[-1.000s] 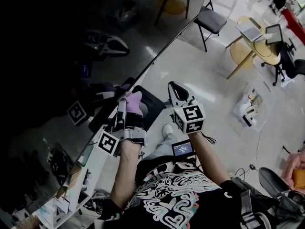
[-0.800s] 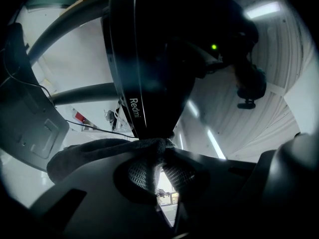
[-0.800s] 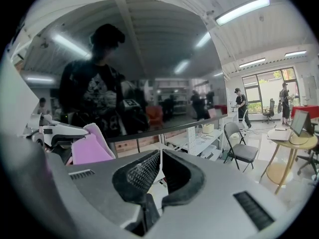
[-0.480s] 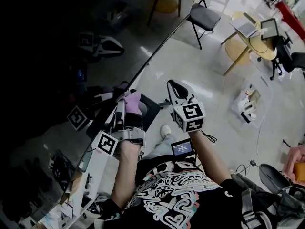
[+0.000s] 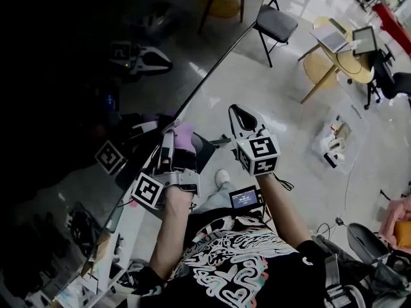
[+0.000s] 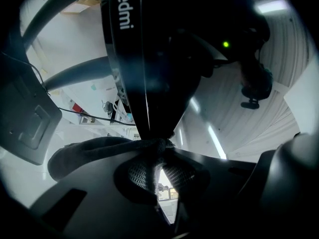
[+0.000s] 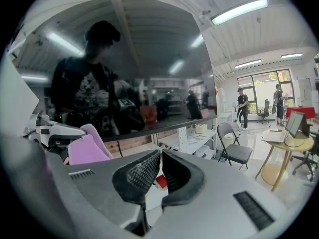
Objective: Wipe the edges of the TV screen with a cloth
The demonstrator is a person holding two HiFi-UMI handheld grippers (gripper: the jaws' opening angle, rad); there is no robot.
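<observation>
The big dark TV screen [image 5: 77, 76] fills the left of the head view, and its lower edge [image 5: 212, 69] runs diagonally. My left gripper [image 5: 172, 138] is shut on a purple cloth [image 5: 183, 136] and presses it against that edge. In the left gripper view the cloth [image 6: 99, 151] is pinched in the jaws [image 6: 158, 166] and touches the black "Redmi" bezel [image 6: 127, 59]. My right gripper [image 5: 240, 114] hangs in the air just right of the left one, away from the TV. Its jaws [image 7: 160, 166] are shut with nothing between them. The cloth [image 7: 87, 148] shows at that view's left, under the screen [image 7: 139, 83].
A low white shelf [image 5: 122, 236] with clutter stands below the TV. A black folding chair [image 5: 276, 24] and a round wooden table [image 5: 340, 63] with a laptop stand further off. A pile of small items [image 5: 334, 143] lies on the floor at the right. People stand far off by the windows [image 7: 242, 103].
The left gripper with the cloth has shifted slightly along the TV's lower edge. The right gripper has stayed almost still beside it.
</observation>
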